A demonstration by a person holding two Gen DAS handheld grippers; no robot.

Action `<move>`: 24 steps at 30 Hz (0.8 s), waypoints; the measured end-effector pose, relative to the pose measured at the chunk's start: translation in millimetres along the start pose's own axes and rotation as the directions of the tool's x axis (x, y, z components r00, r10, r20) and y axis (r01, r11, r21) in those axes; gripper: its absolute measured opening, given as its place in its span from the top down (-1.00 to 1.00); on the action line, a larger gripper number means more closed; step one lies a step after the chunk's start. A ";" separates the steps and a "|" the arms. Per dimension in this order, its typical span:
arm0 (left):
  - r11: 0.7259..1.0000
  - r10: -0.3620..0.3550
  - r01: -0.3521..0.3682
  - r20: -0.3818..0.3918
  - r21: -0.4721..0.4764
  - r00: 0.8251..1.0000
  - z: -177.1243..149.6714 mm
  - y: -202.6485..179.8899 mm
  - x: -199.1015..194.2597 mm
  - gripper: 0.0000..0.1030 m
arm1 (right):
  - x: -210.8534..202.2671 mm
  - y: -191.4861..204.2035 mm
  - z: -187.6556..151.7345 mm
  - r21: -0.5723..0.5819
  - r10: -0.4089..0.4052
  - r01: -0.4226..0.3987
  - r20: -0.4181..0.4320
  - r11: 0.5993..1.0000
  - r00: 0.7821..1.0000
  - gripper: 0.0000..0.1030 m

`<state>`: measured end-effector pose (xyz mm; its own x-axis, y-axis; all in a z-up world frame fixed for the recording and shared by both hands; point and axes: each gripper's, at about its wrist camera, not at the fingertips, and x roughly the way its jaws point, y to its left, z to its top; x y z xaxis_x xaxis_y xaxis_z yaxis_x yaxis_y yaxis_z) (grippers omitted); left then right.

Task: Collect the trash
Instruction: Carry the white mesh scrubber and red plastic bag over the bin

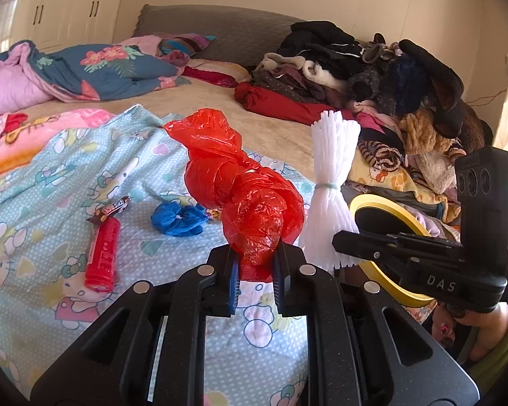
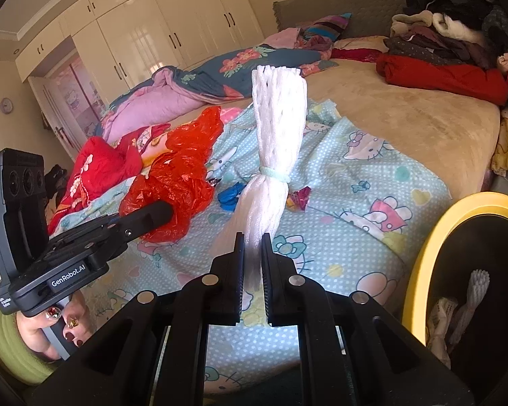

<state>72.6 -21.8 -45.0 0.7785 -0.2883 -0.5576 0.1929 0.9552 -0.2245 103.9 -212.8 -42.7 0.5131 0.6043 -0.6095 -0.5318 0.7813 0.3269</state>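
My left gripper (image 1: 255, 264) is shut on a crumpled red plastic bag (image 1: 244, 186), held above the bed; the bag also shows in the right wrist view (image 2: 179, 172). My right gripper (image 2: 253, 253) is shut on a white foam net bundle (image 2: 274, 142) tied with a pale band, also seen in the left wrist view (image 1: 328, 182). On the Hello Kitty sheet (image 1: 44, 203) lie a red tube (image 1: 102, 253), a dark candy wrapper (image 1: 110, 210), a blue crumpled bag (image 1: 179, 218) and a shiny wrapper (image 2: 298, 198). A yellow-rimmed black bin (image 2: 423, 264) stands at the right.
A heap of clothes (image 1: 372, 77) covers the bed's right side. Folded quilts (image 1: 84, 67) lie at the far left by the grey headboard (image 1: 220, 30). White wardrobes (image 2: 145, 40) line the wall. The bin holds some pale trash (image 2: 464, 308).
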 end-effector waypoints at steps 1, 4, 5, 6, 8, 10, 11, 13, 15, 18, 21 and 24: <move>1.000 0.004 -0.004 0.004 0.013 1.000 0.0 -1.6 -0.8 0.81 | -1.7 0.0 0.1 0.001 -0.003 0.003 0.002 1.000 1.000 0.81; 0.999 -0.002 0.001 0.013 0.033 1.000 0.3 -7.3 -2.9 0.81 | -7.2 -3.7 0.8 0.008 -0.011 0.011 0.009 1.000 1.000 0.81; 0.999 -0.005 0.005 0.013 0.035 1.000 0.8 -9.0 -2.9 0.81 | -9.0 -5.8 0.8 0.011 -0.015 0.015 0.012 1.000 1.000 0.81; 0.999 -0.007 0.006 0.014 0.037 1.000 1.1 -9.9 -2.8 0.81 | -11.2 -7.7 0.9 0.016 -0.018 0.017 0.015 1.000 1.000 0.81; 0.999 -0.013 0.013 0.015 0.041 1.000 1.4 -13.2 -2.7 0.80 | -14.8 -10.9 1.5 0.019 -0.028 0.027 0.019 0.999 0.999 0.81; 0.999 -0.018 0.017 0.015 0.045 1.000 2.4 -16.1 -2.0 0.81 | -18.0 -13.9 2.1 0.022 -0.037 0.036 0.024 0.999 0.999 0.81; 0.999 -0.021 0.021 0.015 0.047 1.000 2.7 -17.5 -1.6 0.81 | -19.9 -15.3 2.3 0.024 -0.041 0.040 0.027 0.999 0.999 0.81; 0.998 -0.027 0.026 0.016 0.053 1.000 3.4 -21.2 -1.2 0.81 | -23.5 -17.1 1.1 0.027 -0.051 0.050 0.032 0.998 0.998 0.81; 0.998 -0.033 0.032 0.015 0.058 0.999 3.6 -24.8 -0.2 0.80 | -27.0 -20.5 1.1 0.034 -0.057 0.055 0.035 0.998 0.998 0.81; 0.997 -0.041 0.040 0.014 0.066 0.999 3.7 -29.8 1.3 0.80 | -32.2 -25.5 0.5 0.048 -0.067 0.065 0.039 0.997 0.997 0.81; 0.996 -0.052 0.051 0.012 0.076 0.999 3.8 -37.2 3.1 0.81 | -38.3 -30.9 0.0 0.061 -0.073 0.070 0.047 0.996 0.996 0.81; 0.995 -0.062 0.061 0.013 0.084 0.998 4.0 -43.6 3.3 0.81 | -44.8 -35.8 0.1 0.074 -0.082 0.078 0.054 0.994 0.995 0.81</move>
<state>69.2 -64.2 -33.8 0.7728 -0.3461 -0.5319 0.2896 0.9382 -0.1898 100.0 -267.8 -27.0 0.5910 0.5457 -0.5941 -0.4389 0.8354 0.3307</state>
